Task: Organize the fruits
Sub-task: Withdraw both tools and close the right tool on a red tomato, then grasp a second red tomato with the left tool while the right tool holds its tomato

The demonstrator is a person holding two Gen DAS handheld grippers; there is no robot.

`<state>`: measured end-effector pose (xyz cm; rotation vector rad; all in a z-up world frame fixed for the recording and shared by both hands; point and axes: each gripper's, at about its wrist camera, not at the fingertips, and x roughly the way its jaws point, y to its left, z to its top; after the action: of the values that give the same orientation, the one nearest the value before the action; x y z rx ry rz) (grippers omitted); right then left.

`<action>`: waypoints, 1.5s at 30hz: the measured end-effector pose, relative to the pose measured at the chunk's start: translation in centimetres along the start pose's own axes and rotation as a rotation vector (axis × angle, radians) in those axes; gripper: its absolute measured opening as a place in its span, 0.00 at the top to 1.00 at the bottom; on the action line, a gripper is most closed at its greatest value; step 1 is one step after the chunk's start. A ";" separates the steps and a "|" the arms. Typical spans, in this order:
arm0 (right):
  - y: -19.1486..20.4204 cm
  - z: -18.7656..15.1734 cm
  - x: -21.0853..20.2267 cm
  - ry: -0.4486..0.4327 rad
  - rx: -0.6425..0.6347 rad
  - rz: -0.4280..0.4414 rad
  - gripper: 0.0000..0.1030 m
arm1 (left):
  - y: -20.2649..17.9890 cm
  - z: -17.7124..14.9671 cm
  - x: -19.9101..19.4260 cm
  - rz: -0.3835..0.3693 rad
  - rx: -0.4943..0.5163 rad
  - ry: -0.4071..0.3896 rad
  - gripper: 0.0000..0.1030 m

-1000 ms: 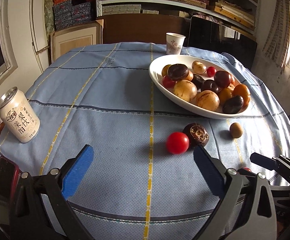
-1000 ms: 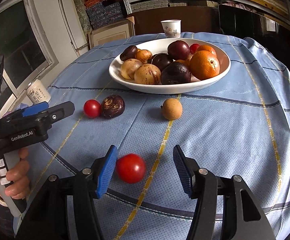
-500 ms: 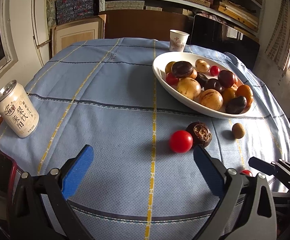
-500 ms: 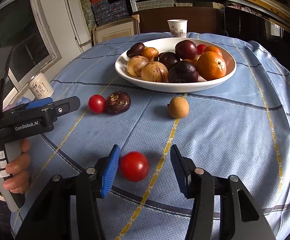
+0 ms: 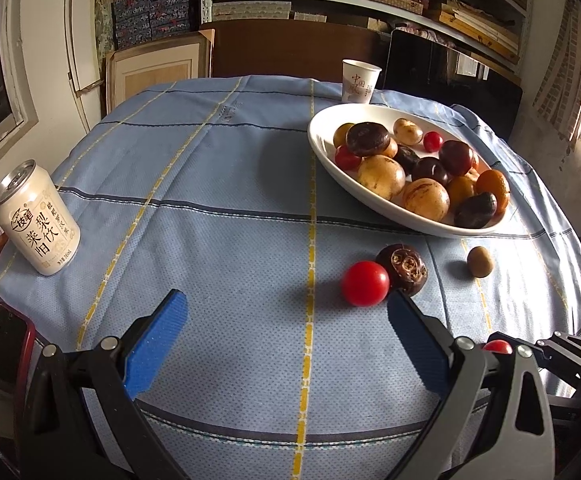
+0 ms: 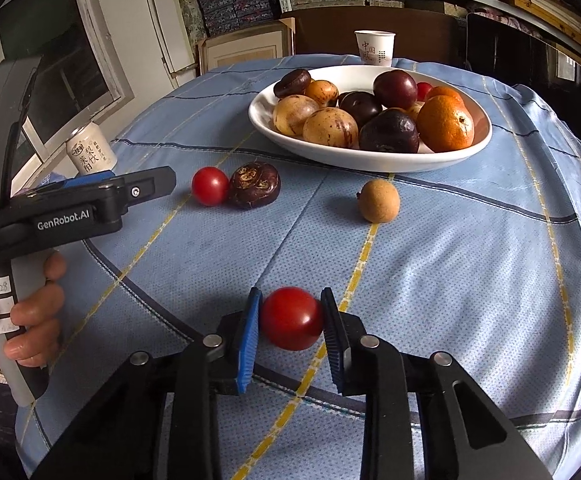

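Looking through the left wrist view first: left gripper (image 5: 286, 332) hangs wide open, nothing between its blue pads, aimed at bare blue tablecloth (image 5: 210, 184) in lower centre. Loose cherry tomato (image 5: 365, 283) sits just past the tip of the frame-right finger, touching a dark brown water chestnut (image 5: 402, 269) up-right of it; tan longan (image 5: 480, 261) lies further right, apart from both. White fruit bowl (image 5: 322, 142) sits upper right, already piled with fruit. Drink can (image 5: 36, 227) at far left, paper cup (image 5: 359, 81) behind the bowl. A sliver of red shows low right near the other tool, partly hidden

Right wrist view: right gripper (image 6: 290, 320) is clamped on a second cherry tomato (image 6: 291, 318) in bottom centre, both pads pressed to its sides, fruit round so no long axis to align. Bowl (image 6: 370, 158) lies straight up-frame from the fingers, slightly right, with the longan (image 6: 379, 201) between on that line. Left tool enters from frame left, held by a hand (image 6: 30, 312)

Judgement: right hand is the one carrying; next move is up and forward over the longan to the bowl rim
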<state>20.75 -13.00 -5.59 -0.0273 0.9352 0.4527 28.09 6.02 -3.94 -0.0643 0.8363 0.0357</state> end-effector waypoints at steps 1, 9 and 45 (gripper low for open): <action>-0.3 0.0 -0.1 -0.006 0.016 -0.003 0.71 | 0.0 0.0 0.0 -0.002 0.001 0.000 0.05; -2.3 0.1 -0.1 -0.010 0.126 0.010 0.71 | -2.3 -0.5 0.2 -0.116 0.132 0.006 0.05; -2.1 0.1 0.0 -0.010 0.113 -0.003 0.69 | -3.4 1.1 3.8 -0.224 0.149 0.057 0.71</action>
<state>21.64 -14.84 -5.92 0.0761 0.9491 0.3970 31.63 2.68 -5.93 -0.0186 0.8817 -0.2397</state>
